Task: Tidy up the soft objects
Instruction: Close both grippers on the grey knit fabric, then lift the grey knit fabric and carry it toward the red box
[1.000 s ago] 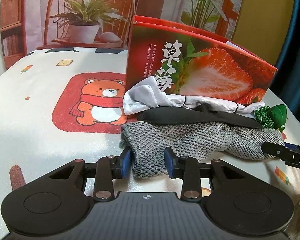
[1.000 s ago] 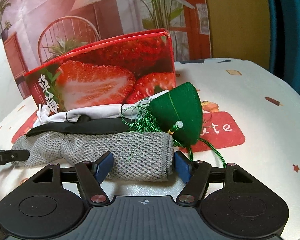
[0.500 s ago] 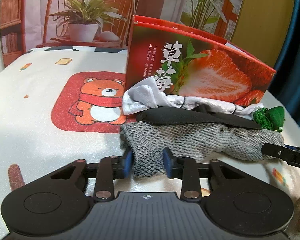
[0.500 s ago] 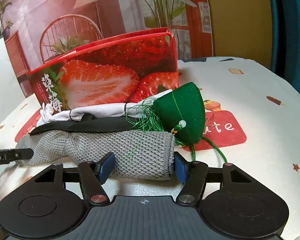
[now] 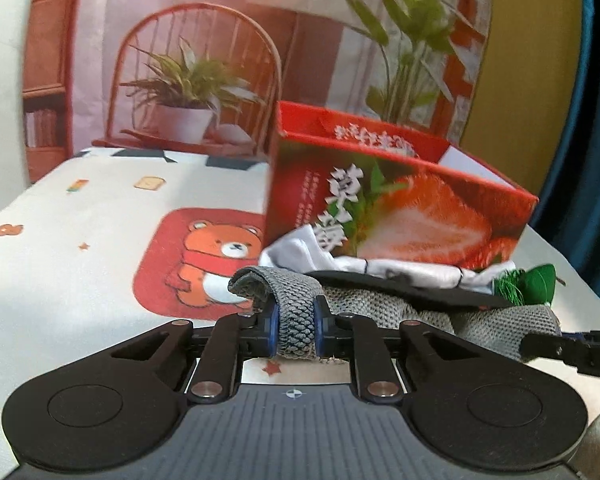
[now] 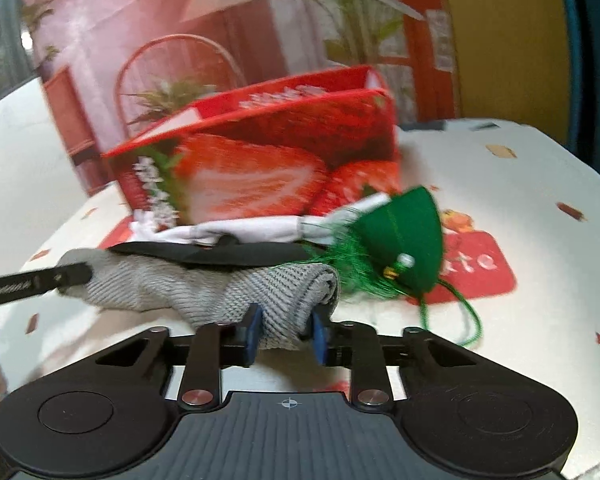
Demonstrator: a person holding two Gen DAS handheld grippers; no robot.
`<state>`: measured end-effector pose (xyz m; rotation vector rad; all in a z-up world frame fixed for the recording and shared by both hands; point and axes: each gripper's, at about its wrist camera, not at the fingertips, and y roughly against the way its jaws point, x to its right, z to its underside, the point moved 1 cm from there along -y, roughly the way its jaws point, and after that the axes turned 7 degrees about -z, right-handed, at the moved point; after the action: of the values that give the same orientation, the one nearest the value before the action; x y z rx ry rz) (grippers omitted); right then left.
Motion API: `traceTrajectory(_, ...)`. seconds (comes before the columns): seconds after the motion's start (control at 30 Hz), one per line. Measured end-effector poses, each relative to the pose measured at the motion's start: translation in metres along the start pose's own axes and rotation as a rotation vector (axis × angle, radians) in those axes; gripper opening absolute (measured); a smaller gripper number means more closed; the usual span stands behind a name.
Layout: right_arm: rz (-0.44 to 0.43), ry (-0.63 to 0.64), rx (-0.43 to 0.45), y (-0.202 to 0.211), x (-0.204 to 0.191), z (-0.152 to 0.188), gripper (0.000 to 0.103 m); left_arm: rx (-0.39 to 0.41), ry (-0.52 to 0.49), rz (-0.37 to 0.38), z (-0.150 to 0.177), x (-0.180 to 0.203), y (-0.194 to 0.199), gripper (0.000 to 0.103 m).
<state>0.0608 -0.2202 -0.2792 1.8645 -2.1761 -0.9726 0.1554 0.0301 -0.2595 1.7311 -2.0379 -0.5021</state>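
Note:
A grey knit cloth [image 5: 296, 320] lies in front of the red strawberry box [image 5: 400, 200]. My left gripper [image 5: 295, 330] is shut on the cloth's left end, lifted off the table. My right gripper [image 6: 285, 332] is shut on its right end [image 6: 276, 300], also raised. A black cloth [image 5: 412, 290] and a white cloth [image 5: 300, 250] lie behind it against the box. A green felt pouch with tassel [image 6: 404, 240] sits at the right end of the pile.
The table has a white cover with a bear print [image 5: 216, 260] on the left and a red patch [image 6: 480, 268] on the right. A printed backdrop with chair and plants [image 5: 188, 92] stands behind. The box top is open.
Both grippers closed on the ends of the grey knit cloth and lifted them; the cloth now bunches between the fingers. Both cameras rose and the view is blurred.

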Motion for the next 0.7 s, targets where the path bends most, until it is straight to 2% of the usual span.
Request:
traceTrajectory(0.17,-0.077,0.069,-0.006,0.001,-0.018,-0.002,0.013,0.005,0.034,-0.037,-0.003,-0.005,0.001,0.018)
traceTrajectory(0.37,-0.123,0.105,-0.006,0.001,-0.028,-0.001,0.012,0.017,0.077,-0.066,-0.007,-0.015,0.003,0.017)
traceTrajectory(0.57,-0.132,0.145,0.084,0.013,-0.030,-0.010,0.012,0.160,0.028,-0.088,-0.019,-0.009,0.030,0.017)
traceTrajectory(0.7,-0.135,0.164,0.144,0.023,-0.031,-0.019,0.012,0.214,0.016,-0.082,-0.027,-0.004,0.040,0.017)
